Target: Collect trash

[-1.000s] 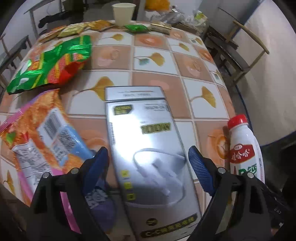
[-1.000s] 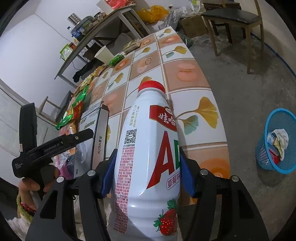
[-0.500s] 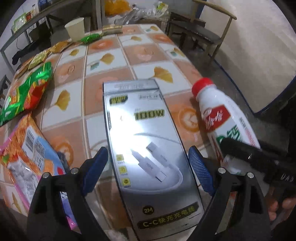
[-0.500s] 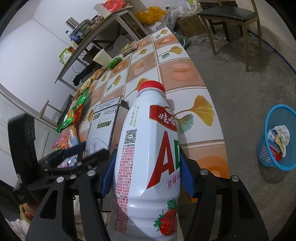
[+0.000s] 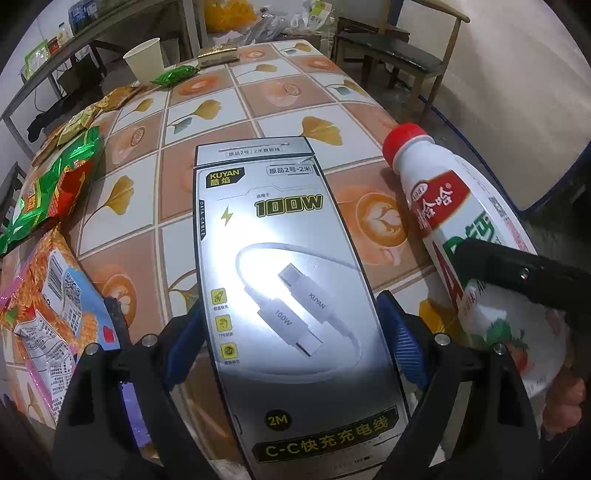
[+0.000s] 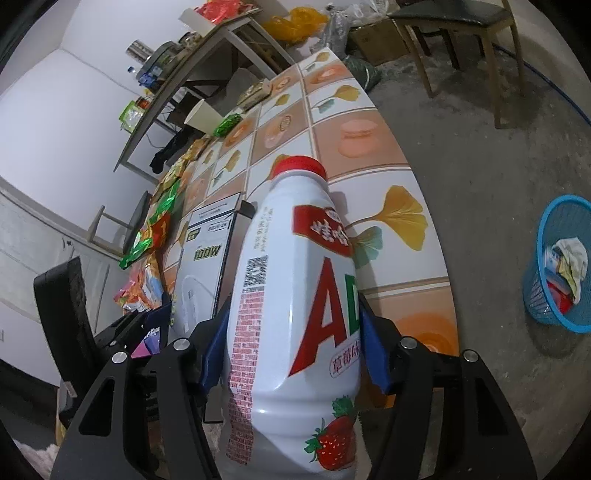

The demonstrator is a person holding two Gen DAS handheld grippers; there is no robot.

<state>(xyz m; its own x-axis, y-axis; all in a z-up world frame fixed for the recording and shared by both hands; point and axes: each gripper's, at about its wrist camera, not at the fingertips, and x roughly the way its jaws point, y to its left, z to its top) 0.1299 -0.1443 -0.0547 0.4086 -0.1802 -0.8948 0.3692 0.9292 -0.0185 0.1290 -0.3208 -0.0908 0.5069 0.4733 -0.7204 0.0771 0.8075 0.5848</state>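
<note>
My left gripper (image 5: pixel 291 339) is shut on a silver charging-cable box (image 5: pixel 280 258) and holds it over the tiled table (image 5: pixel 280 92). My right gripper (image 6: pixel 291 343) is shut on a white milk bottle with a red cap (image 6: pixel 295 295). The bottle also shows at the right of the left wrist view (image 5: pixel 461 236), tilted, beside the box. The box shows left of the bottle in the right wrist view (image 6: pixel 207 266). A blue trash basket (image 6: pixel 561 266) with rubbish in it stands on the floor to the right of the table.
Snack wrappers lie on the table's left side: a green-red bag (image 5: pixel 48 192), an orange bag (image 5: pixel 48 295), small packets (image 5: pixel 173 75). A paper cup (image 5: pixel 146 61) stands at the far end. A bench (image 5: pixel 391 55) and a chair (image 6: pixel 461 22) stand beyond the table.
Both grippers have kept their hold and swung to the right. The bottle has come closer beside the box in the left wrist view, and the bottle has tilted.
</note>
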